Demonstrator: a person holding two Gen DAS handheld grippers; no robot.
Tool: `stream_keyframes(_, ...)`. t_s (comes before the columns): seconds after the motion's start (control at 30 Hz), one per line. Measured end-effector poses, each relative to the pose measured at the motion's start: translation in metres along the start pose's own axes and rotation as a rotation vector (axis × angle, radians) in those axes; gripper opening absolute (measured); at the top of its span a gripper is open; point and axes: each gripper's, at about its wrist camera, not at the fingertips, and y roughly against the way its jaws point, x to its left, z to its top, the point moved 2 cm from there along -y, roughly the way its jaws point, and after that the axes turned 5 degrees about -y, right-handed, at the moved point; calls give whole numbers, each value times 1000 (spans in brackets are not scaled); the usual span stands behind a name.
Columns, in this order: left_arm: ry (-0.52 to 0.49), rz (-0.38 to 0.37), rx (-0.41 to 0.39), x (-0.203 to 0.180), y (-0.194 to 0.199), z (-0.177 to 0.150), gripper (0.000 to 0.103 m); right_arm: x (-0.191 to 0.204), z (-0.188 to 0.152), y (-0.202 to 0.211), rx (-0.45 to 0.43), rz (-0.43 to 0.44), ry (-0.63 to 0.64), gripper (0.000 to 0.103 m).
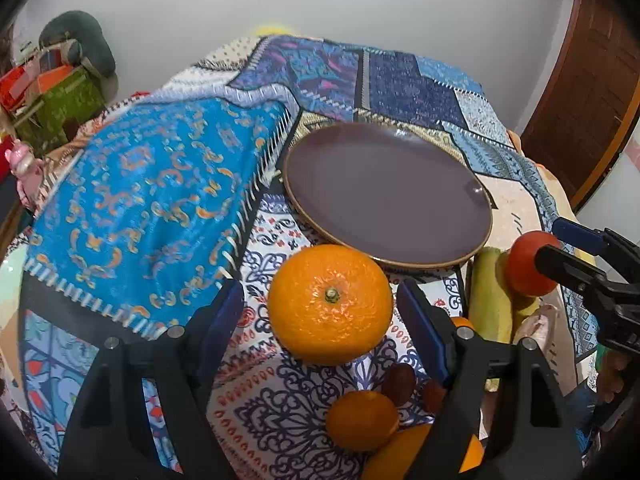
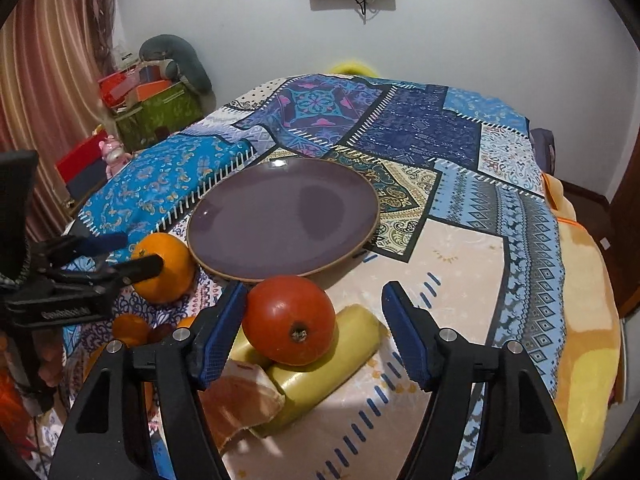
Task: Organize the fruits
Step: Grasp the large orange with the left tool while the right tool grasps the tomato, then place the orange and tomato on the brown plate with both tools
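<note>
A dark purple plate [image 1: 384, 192] lies bare on the patterned cloth; it also shows in the right wrist view [image 2: 284, 216]. My left gripper [image 1: 320, 312] is open around a large orange [image 1: 330, 304], its pads on either side with gaps. My right gripper [image 2: 314, 326] is open around a red tomato [image 2: 289, 319] that rests on yellow-green fruit [image 2: 320, 372]; the left pad is close to or touching it. In the right wrist view the left gripper [image 2: 120, 256] straddles the orange [image 2: 164, 268].
A smaller orange [image 1: 362, 420], brown fruits [image 1: 398, 384] and another orange [image 1: 400, 460] lie near the front edge. A pale peach object [image 2: 240, 396] lies beside the yellow-green fruit. Boxes [image 2: 156, 104] stand far left. A wooden door [image 1: 588, 112] is at right.
</note>
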Motion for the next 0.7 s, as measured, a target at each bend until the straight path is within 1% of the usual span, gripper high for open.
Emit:
stream_keyframes(0.17, 8, -16, 30, 1, -12, -2, 79, 2, -5, -9, 37, 11, 15, 66)
stream_keyframes(0.27, 1, -24, 32, 0, -14, -3, 79, 1, -7, -13, 52, 33, 7, 57)
stream_keyframes(0.3, -1, -24, 32, -1, -14, -3, 75, 1, -7, -13, 56, 49, -1, 52)
stream_keyframes(0.33, -4, -31, 32, -1, -14, -3, 71, 1, -7, -13, 58, 61, -6, 50)
stream_keyframes(0.37, -5, -35, 34, -2, -13, -3, 71, 1, -7, -13, 59, 70, -5, 47)
stream_keyframes(0.53, 1, -37, 44, -3, -12, -2, 70, 5, -7, -12, 61, 63, 11, 46)
stream_keyframes(0.7, 18, -31, 40, 1, -3, 1, 69, 2, 0, -3, 34, 64, -2, 45)
